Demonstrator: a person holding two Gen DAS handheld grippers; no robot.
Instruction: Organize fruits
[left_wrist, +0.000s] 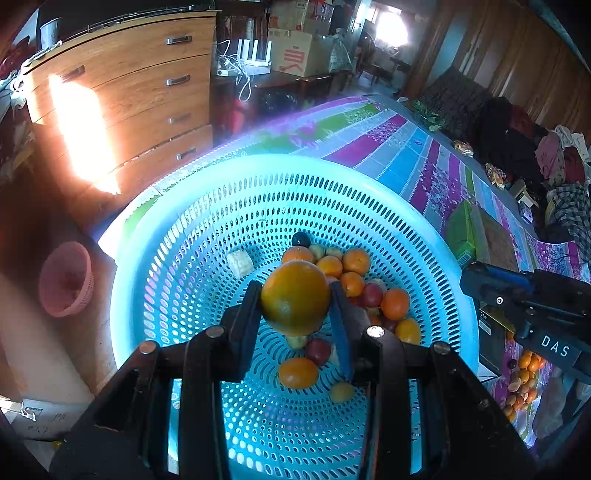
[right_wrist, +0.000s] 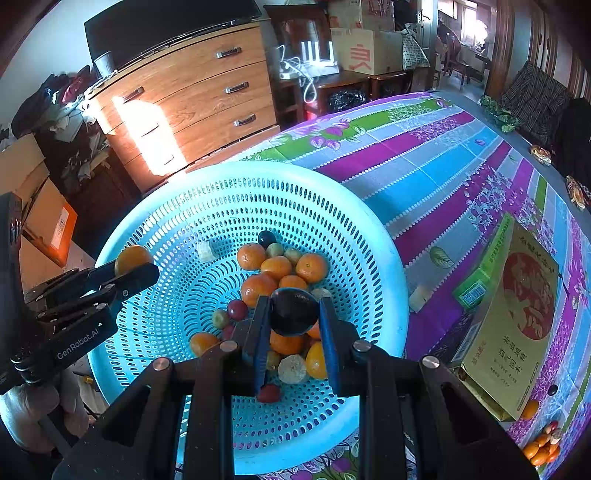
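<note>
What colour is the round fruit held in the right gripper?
Very dark purple, nearly black: the round fruit in the right gripper, clearest in the right wrist view.

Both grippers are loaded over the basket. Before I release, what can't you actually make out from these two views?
- Fruit under the large orange in the left gripper: hidden by it, left wrist view.
- Pile beneath the dark round plum held by the right gripper: partly covered, right wrist view.
- Loose fruit heap on the tablecloth: cut off by the lens edge.
- Pale chunk in the blue perforated plastic basket: too blurred to identify.

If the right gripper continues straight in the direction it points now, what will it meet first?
Probably the pile of oranges inside the blue basket. The right gripper, holding a dark plum, points down at them; depth is uncertain.
</note>
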